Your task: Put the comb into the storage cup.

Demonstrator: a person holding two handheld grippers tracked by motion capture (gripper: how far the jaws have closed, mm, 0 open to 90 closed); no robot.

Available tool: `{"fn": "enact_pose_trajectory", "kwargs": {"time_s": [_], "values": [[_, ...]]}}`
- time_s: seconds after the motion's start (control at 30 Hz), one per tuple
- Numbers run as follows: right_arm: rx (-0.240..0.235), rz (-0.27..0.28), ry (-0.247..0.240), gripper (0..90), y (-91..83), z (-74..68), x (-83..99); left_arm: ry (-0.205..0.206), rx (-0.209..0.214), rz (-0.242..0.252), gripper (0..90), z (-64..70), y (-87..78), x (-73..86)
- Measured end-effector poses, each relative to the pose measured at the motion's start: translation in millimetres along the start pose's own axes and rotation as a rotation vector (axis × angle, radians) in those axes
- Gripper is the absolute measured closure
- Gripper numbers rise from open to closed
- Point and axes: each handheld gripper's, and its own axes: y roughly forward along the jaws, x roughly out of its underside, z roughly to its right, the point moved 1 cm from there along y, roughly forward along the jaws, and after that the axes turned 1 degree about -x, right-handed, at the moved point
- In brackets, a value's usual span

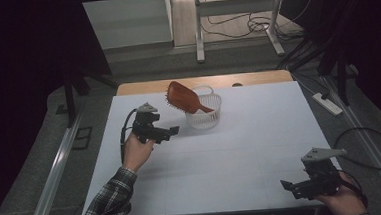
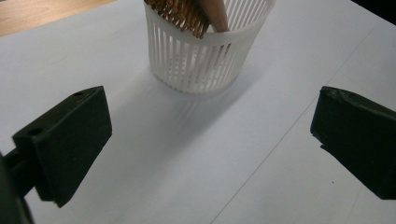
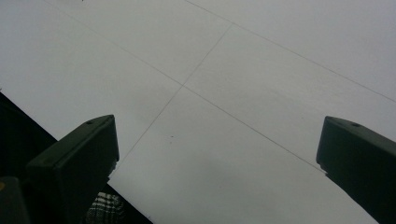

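Both claws stood empty, jaws wide apart. Left gripper (image 1: 172, 131) hovered just short of white basket (image 2: 201, 56), wooden hairbrush (image 1: 184, 99) already leaning inside it, ahead of the jaws. Judged essentially done. Right gripper (image 1: 289, 186) idled well apart over bare table (image 3: 261, 60).

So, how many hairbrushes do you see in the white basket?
1: a reddish-brown wooden hairbrush stands slanted in the white slatted plastic basket, its head leaning out toward the left tongs. Smaller things inside may be hidden.

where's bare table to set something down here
Widest free patch: between the left gripper and right gripper, in front of the white basket. Also right of the basket. Tightest spot: around the basket, where the hairbrush leans out leftward.
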Motion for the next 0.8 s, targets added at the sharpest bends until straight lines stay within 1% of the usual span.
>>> {"fn": "enact_pose_trajectory", "kwargs": {"time_s": [0.3,0.8], "values": [[0.004,0.014,0.005,0.0,-1.3,0.3,0.4,0.004,-0.003,-0.004,0.0,5.4,-7.8,5.4],[0.009,0.016,0.004,0.0,-1.8,0.1,0.5,0.01,-0.007,-0.019,0.0,13.8,-21.3,17.9]]}}
